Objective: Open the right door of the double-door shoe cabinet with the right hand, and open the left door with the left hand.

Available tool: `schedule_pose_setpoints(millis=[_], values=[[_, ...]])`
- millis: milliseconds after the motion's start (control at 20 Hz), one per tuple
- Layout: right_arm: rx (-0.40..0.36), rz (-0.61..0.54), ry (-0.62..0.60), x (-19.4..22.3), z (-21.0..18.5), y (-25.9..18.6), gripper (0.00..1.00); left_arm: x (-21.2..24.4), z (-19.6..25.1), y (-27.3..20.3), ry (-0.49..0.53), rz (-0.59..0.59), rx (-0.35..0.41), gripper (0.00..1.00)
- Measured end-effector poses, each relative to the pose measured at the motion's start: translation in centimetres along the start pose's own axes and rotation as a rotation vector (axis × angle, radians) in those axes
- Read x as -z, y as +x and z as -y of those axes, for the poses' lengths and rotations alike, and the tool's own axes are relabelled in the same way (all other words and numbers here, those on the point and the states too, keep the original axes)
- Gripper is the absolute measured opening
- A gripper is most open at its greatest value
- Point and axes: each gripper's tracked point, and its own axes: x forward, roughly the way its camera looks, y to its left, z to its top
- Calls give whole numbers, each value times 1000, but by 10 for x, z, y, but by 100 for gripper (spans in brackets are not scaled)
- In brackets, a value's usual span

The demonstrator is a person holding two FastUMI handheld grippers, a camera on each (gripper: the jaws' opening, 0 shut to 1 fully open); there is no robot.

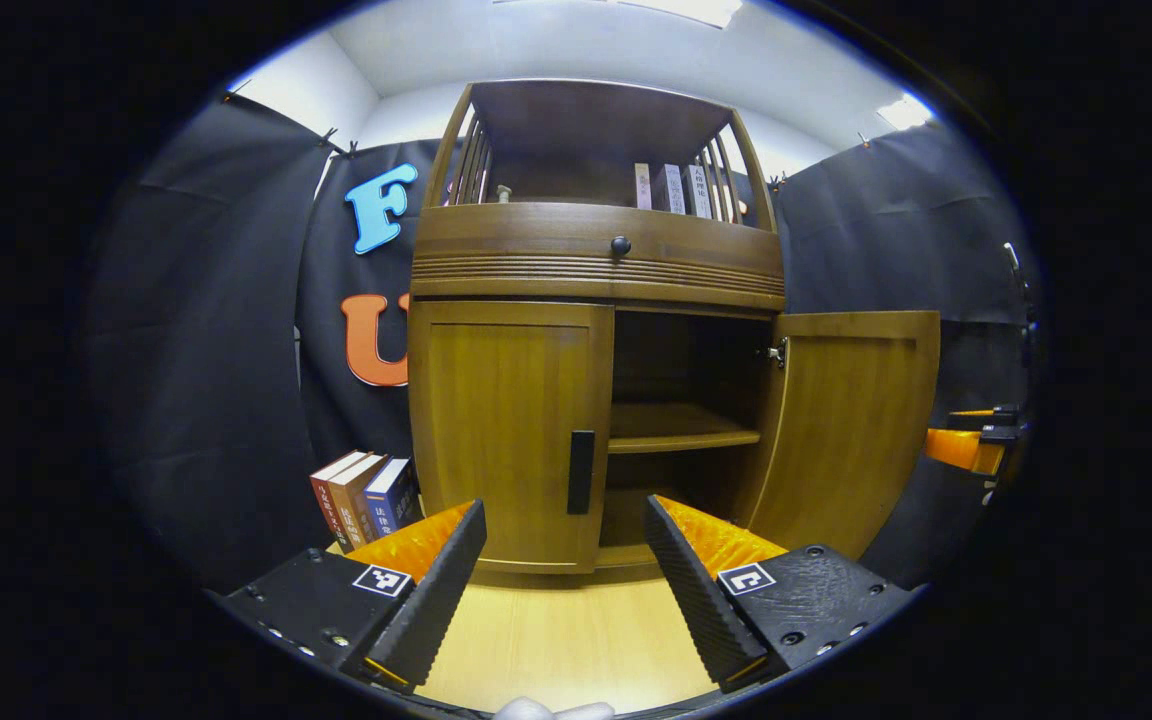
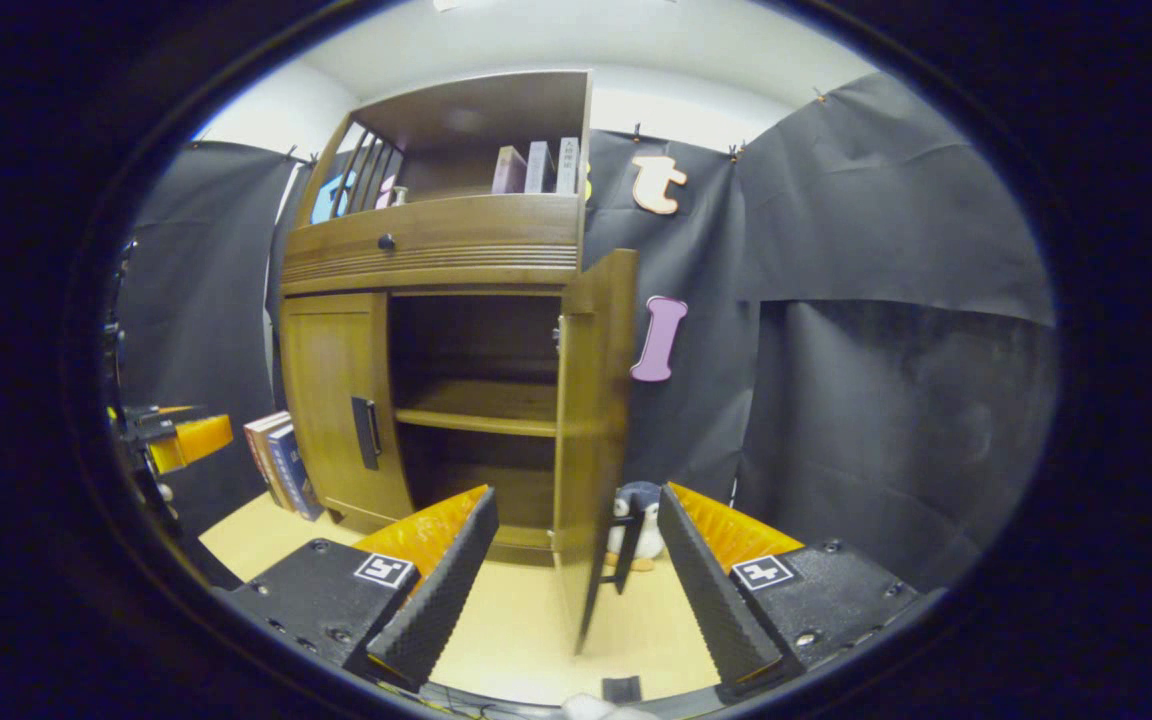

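The wooden shoe cabinet (image 1: 596,270) stands straight ahead in the left gripper view. Its left door (image 1: 506,430) is closed, with a dark vertical handle (image 1: 581,472) at its inner edge. Its right door (image 1: 851,430) is swung wide, showing a bare inner shelf (image 1: 681,428). My left gripper (image 1: 566,512) is open, a short way in front of the closed door's handle, holding nothing. In the right gripper view the open right door (image 2: 591,430) is edge-on between the fingers of my open right gripper (image 2: 577,500), untouched. The left door (image 2: 336,400) is closed there too.
Three books (image 1: 361,495) lean on the floor left of the cabinet. A penguin toy (image 2: 636,520) sits behind the open door. More books (image 1: 676,188) stand on the top shelf above a drawer knob (image 1: 620,245). Black cloth walls surround the light wooden floor (image 1: 566,640).
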Motion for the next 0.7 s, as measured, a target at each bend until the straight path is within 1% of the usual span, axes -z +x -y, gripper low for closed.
schedule_pose_setpoints(millis=[50, 100, 150, 200, 350, 400, 500, 700], values=[[7, 0, 21, 2, -14, 1, 100, 0, -5, -1, 4, 0, 2, 100], [21, -1, 34, 5, -21, 4, 100, 0, -10, -2, 7, 0, 4, 96], [39, 9, 53, 7, -30, 4, 100, -1, -15, -3, 13, 4, 2, 100], [50, 18, 69, 8, -40, 4, 100, -2, -21, -3, 20, 6, -1, 96], [77, 45, 89, 19, -66, 6, 100, 0, -31, -6, 36, 0, 0, 95], [71, 46, 94, 25, -77, 6, 100, 1, -37, -7, 46, 0, -5, 95], [39, 12, 85, 38, -98, 12, 100, 4, -47, -7, 62, 1, -20, 95], [16, -25, 72, 36, -110, 21, 100, 8, -51, 4, 49, -6, -13, 95]])
